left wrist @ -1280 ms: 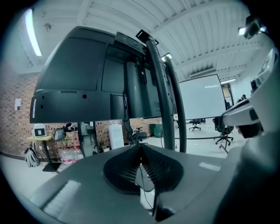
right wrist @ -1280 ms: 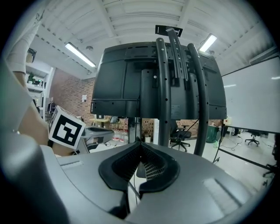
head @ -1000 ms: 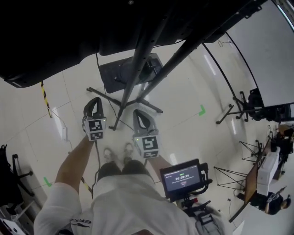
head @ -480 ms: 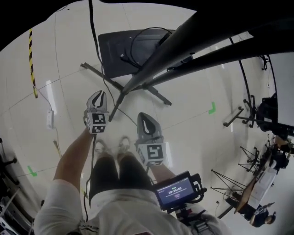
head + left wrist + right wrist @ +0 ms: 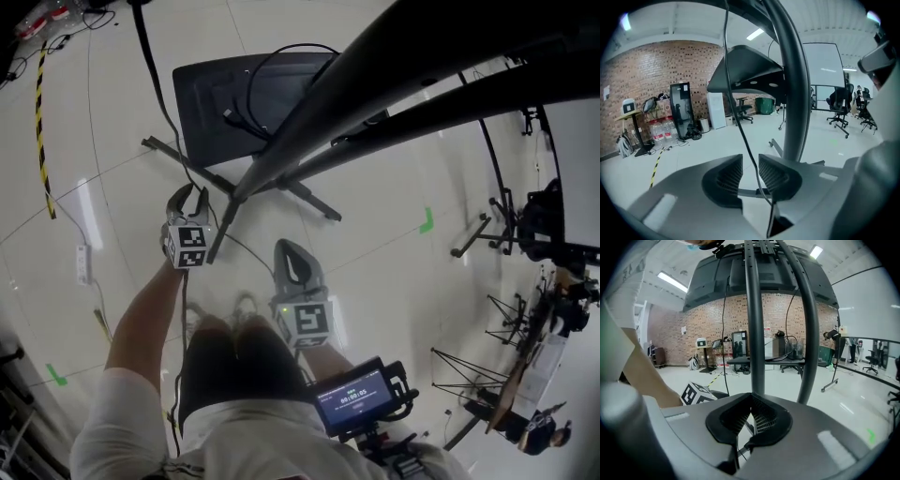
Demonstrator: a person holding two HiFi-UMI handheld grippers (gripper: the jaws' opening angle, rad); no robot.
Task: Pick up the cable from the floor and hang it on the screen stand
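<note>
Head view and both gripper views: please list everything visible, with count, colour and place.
screen stand: one, black, poles across the view's middle
panel: one, black, on the floor behind the stand's legs
cable: one, black, looped over the panel
hazard tape: one strip, yellow and black, floor at left
power strip: one, white, floor at left
floor marks: two, green, right and lower left
monitor: one, black, lit, lower right
left gripper: one, grey, jaws apart, a thin black wire between them
right gripper: one, grey, jaws together
</note>
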